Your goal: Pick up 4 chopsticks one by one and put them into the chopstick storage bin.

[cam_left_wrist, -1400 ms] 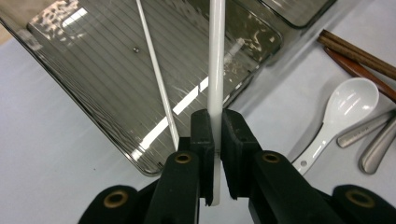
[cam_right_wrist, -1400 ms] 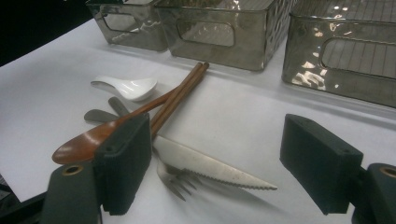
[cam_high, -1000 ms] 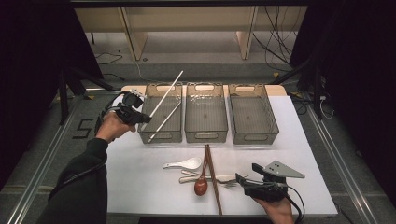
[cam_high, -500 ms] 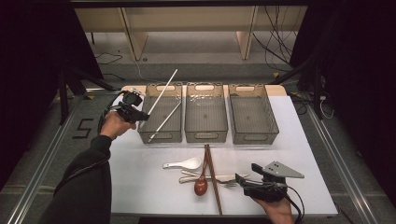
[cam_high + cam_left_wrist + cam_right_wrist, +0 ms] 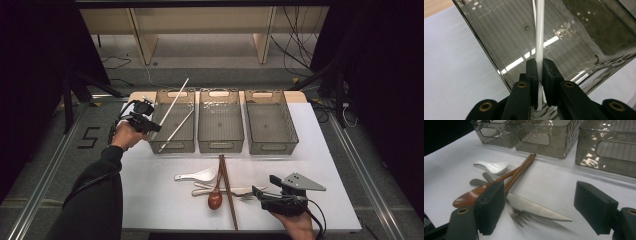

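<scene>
My left gripper [image 5: 150,125] is shut on a white chopstick [image 5: 175,97], which slants up and away over the left clear bin [image 5: 172,149]. In the left gripper view the pads [image 5: 532,68] pinch the white chopstick [image 5: 539,45] above the bin's ribbed floor [image 5: 499,32]. A second white chopstick [image 5: 177,130] lies inside that bin. My right gripper [image 5: 260,192] rests open near the front right of the table. Its jaws stand wide apart around the blade of a knife [image 5: 536,210] and a fork [image 5: 520,216] without touching them.
Loose cutlery lies mid-front on the white table: a white ceramic spoon [image 5: 197,175], a wooden spoon [image 5: 215,197] and brown chopsticks [image 5: 226,185]. The middle bin [image 5: 220,146] and right bin [image 5: 272,147] stand in a row behind, both empty.
My left gripper has sunk a little toward the left bin with the white chopstick in it. The right gripper has stayed put.
</scene>
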A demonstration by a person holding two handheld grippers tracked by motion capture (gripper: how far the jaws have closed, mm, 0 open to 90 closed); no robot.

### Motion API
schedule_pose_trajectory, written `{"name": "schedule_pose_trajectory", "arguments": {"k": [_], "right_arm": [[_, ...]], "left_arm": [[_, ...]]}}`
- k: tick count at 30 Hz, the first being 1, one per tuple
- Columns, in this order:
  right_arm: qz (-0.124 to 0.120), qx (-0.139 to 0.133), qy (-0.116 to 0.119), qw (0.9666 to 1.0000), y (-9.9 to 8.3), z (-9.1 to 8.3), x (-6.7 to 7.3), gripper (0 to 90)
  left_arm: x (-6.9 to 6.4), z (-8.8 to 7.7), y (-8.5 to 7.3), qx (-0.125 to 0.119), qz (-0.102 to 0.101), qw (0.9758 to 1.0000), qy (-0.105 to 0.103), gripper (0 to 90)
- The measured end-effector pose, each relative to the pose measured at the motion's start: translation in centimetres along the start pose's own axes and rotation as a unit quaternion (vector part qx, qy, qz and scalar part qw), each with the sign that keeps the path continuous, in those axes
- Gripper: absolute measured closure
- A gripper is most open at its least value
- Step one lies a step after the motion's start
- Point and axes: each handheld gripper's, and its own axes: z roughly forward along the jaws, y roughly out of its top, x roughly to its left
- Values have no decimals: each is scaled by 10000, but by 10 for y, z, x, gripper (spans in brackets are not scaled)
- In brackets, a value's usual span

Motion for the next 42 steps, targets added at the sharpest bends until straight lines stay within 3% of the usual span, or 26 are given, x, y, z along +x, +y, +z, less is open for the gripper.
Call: {"name": "schedule_pose_trajectory", "arguments": {"k": [15,22,30,36,42], "right_arm": [[4,-4,3,10000,0,0,0,258],[3,-14,-7,10000,0,0,0,258],[11,-6,0,10000,1,-1,0,258],[23,63,-37,10000,2,0,2,258],[43,199,-73,9998,4,1,5,260]], "left_arm": [[3,10,-3,264,-170,9995,21,815],[1,4,-2,196,-217,9996,55,589],[-4,-16,-6,-202,-462,9987,-98,419],[-14,-35,-21,-655,-615,9957,-233,336],[-29,-42,-39,-897,-653,9933,-327,283]]}}
